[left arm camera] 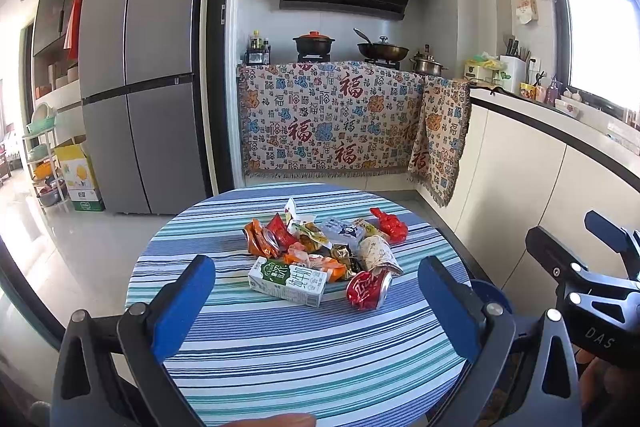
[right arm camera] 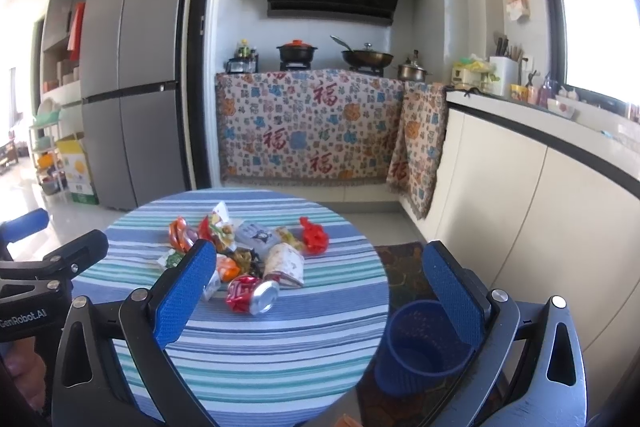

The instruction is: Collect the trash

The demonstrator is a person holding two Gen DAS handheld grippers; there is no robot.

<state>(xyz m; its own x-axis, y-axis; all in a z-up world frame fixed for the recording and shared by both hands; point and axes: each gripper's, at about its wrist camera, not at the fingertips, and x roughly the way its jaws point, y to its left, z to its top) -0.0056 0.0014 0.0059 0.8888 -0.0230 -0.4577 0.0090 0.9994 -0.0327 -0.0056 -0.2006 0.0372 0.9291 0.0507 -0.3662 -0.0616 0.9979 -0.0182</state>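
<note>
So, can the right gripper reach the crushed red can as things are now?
Probably yes. The right gripper is open and empty, and the crushed red can lies at the near edge of the trash pile, with only bare striped tablecloth before it.

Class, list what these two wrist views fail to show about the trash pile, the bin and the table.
- Milk carton: right wrist view, mostly hidden behind the right gripper's left finger.
- Blue bin: left wrist view shows only a rim sliver behind a finger; right view hides its base.
- Wrappers under the pile: overlapped, count unclear.
- Table legs: hidden by the striped cloth.
</note>
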